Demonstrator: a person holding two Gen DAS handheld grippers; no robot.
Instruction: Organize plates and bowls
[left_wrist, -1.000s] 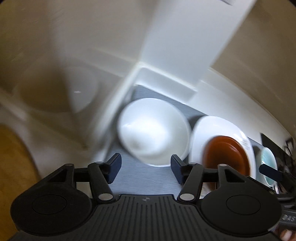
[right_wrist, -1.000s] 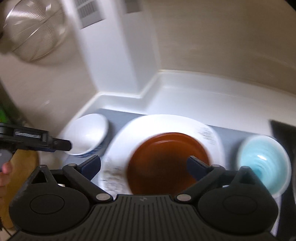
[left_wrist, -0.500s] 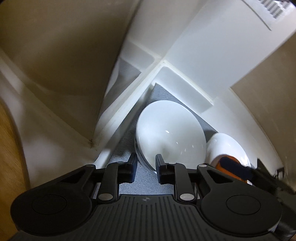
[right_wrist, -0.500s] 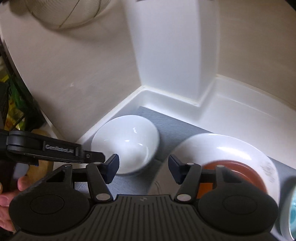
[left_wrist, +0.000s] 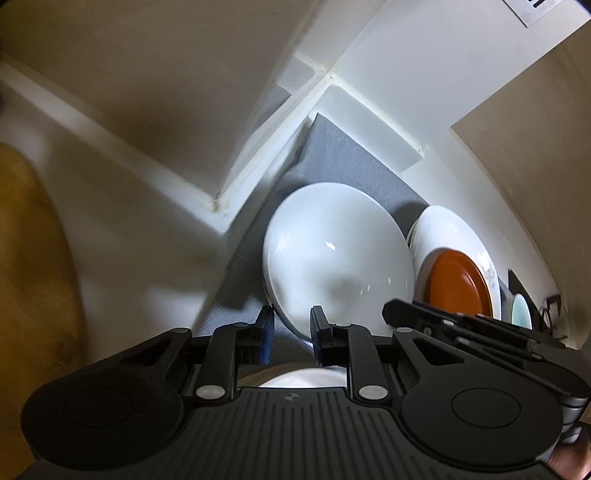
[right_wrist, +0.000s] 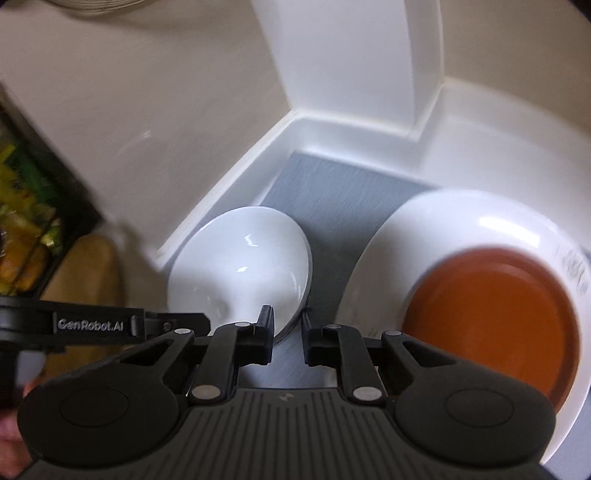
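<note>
A: White counter corner, a grey mat (right_wrist: 343, 206) laid into it against the wall. What are the tongs doing?

B: The left gripper (left_wrist: 291, 334) has its jaws drawn close astride the near rim of the white bowl (left_wrist: 332, 254), one blade outside, one inside. Whether they actually pinch it, I can't tell. The right gripper (right_wrist: 287, 332) sits at the same bowl's rim, jaws narrowly apart, one blade against the wall, nothing clamped that I can see.

A: And the bowl itself?

B: Plain, glossy, deep, standing on the mat in the corner. Just beside it is a large white plate (right_wrist: 443, 221) carrying a smaller brown plate (right_wrist: 491, 314); past those, a pale blue bowl (left_wrist: 521, 312).

A: How will it handle?

B: Stiff glazed ceramic, I'd judge: slick, fairly heavy, chips easily. The rim is the only place to grip, and from one side the bowl will want to tip.
</note>
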